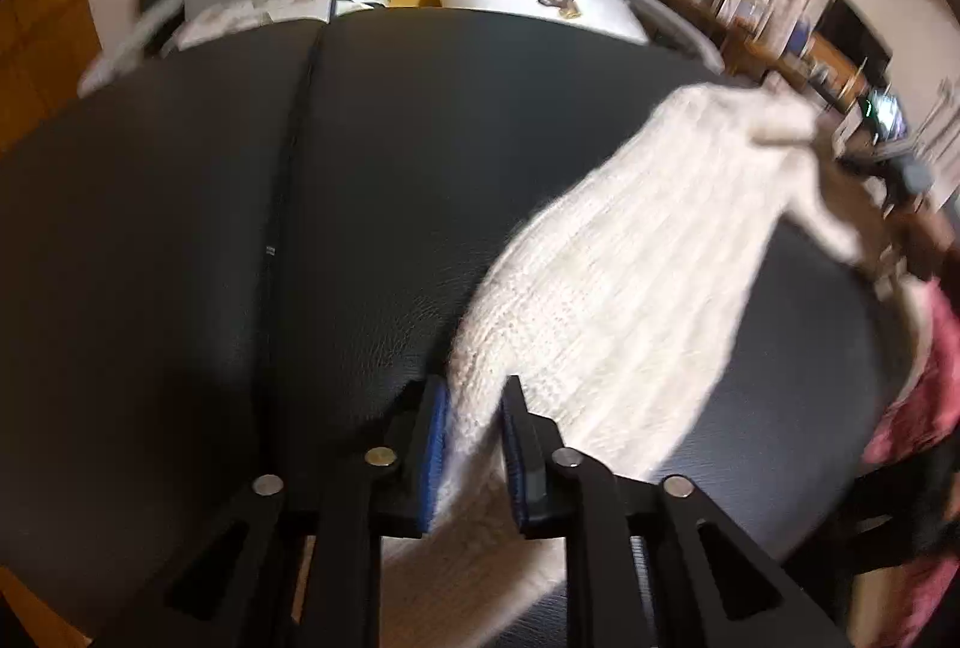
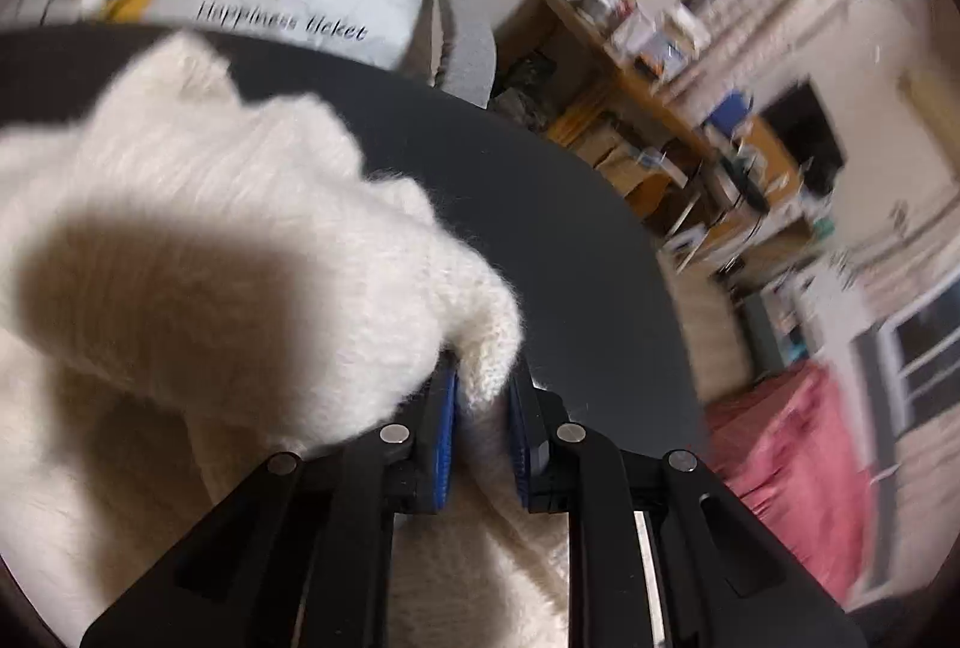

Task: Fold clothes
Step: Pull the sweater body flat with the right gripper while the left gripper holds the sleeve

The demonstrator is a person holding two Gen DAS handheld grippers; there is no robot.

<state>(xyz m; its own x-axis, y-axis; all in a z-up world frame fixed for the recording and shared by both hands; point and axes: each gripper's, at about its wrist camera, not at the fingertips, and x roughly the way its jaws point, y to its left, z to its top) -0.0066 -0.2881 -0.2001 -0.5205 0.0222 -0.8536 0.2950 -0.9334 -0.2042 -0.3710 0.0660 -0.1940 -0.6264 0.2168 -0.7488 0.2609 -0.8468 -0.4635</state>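
Bench [image 1: 372, 180] first: black leather-look top, a seam running front to back left of centre, fills most of both views. Knit garment [image 1: 630, 276], cream and fuzzy, stretches diagonally over the bench's right half, from the near edge by my left tongs [image 1: 474, 444] toward the far right corner; it looks lifted and taut between my two grips more than lying flat, though blur keeps me from being sure. Pink cloth [image 2: 792, 456] shows past the right edge, off the bench. Cushion [image 2: 300, 0] with printed lettering sits beyond the far edge. My left tongs are narrowed on one end of the knit, fabric bunched between the blue pads [image 1: 435, 438] and trailing below them. My right tongs [image 2: 483, 408] likewise pinch a thick wad of the same knit, the rest billowing to their left. Judged step: carrying or spreading the garment with both ends gripped; whether this is laying it out or bringing one end over in a fold I cannot settle. Next calls for keeping both grips firm, holding the cloth evenly tensioned, and lowering it square to the bench's edges.
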